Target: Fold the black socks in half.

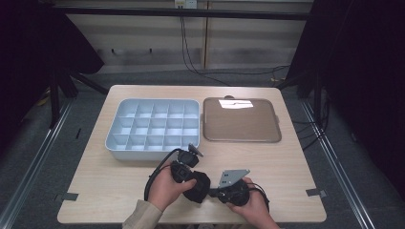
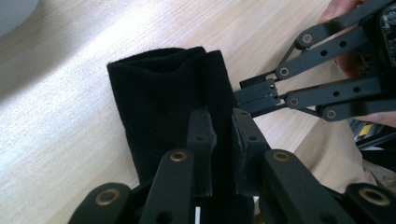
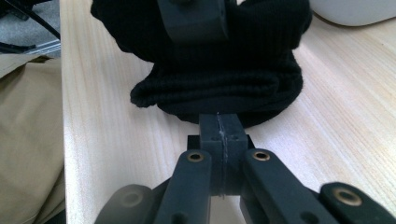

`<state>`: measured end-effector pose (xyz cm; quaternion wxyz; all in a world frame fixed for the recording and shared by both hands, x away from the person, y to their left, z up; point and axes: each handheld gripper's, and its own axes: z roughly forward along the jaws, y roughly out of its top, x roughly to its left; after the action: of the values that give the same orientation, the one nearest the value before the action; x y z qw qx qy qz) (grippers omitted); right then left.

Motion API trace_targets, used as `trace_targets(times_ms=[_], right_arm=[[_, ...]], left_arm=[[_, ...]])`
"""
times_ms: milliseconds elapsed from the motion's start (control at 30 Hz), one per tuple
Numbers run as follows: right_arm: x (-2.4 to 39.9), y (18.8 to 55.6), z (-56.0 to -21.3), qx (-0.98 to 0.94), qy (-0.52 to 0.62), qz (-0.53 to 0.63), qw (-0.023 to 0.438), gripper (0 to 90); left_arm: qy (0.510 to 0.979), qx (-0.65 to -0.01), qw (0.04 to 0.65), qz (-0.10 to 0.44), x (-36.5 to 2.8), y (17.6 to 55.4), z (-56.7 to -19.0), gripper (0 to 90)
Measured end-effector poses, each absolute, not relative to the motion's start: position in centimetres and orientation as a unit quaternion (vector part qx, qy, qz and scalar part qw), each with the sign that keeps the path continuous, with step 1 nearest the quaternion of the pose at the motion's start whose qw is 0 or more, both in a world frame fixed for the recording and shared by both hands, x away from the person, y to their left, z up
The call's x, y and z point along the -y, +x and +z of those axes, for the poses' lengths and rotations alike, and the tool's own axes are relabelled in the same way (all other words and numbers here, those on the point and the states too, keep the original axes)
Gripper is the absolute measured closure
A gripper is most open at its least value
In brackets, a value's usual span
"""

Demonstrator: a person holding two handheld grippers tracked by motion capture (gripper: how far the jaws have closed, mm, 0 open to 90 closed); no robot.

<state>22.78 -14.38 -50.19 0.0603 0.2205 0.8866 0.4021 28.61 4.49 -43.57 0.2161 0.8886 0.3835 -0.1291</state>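
A black knitted cloth (image 1: 197,187) sits bunched on the wooden table (image 1: 110,186) near its front edge, between the person's two hands. My left gripper (image 1: 193,181) comes down on it from the left. In the left gripper view its jaws (image 2: 222,135) are shut on a fold of the cloth (image 2: 159,102). My right gripper (image 1: 213,193) points left at the cloth from the right hand. Its pads (image 3: 219,130) are pressed flat together, with their tips against the lower edge of the cloth (image 3: 224,79). Whether they pinch any fabric I cannot tell.
A light blue tray with several compartments (image 1: 112,143) stands behind the hands at mid-left. A flat brown tray (image 1: 277,136) lies to its right. The person's tan sleeve (image 1: 143,217) comes in at the front edge. Black stands and cables flank the table.
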Motion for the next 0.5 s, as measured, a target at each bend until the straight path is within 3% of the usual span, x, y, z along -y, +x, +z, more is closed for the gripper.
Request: trace_targets(times_ms=[500], right_arm=[[14.42,22.82,-50.29,-0.890,0.219,0.395,0.061,90.0]], left_arm=[[0.891,-0.380,0.208,-0.134,-3.77,28.54,-44.40,79.0]])
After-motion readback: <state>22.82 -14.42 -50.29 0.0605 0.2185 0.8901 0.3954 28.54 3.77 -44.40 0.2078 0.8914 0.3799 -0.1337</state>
